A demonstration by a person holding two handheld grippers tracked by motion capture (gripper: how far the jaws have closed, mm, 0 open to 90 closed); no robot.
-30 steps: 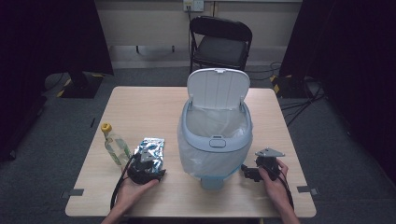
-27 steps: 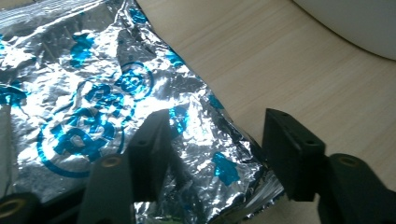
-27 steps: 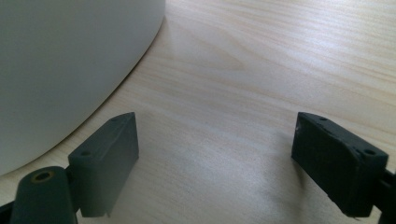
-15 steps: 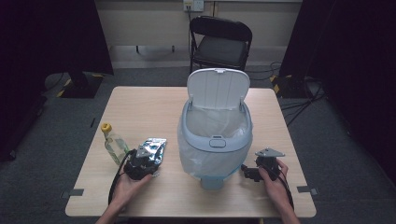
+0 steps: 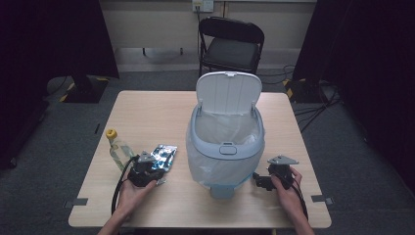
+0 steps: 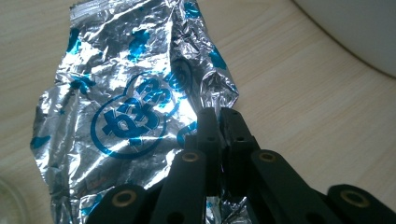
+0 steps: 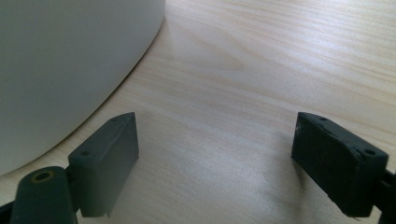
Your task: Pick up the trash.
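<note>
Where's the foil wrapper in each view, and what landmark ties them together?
High view: foil wrapper lies left of the bin, at the left gripper.
Left gripper view: wrapper spreads across the left and centre, pinched between the jaws.
Right gripper view: not in it.
Shared landmark: the bin's white wall.

Curtained studio (image 5: 58, 39), lone table (image 5: 147, 112)

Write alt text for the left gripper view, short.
The left gripper, its black jaws closed, pinches the edge of a crumpled silver foil wrapper with blue print, lying on a light wooden table. A pale curved bin wall sits at the upper right corner.
</note>
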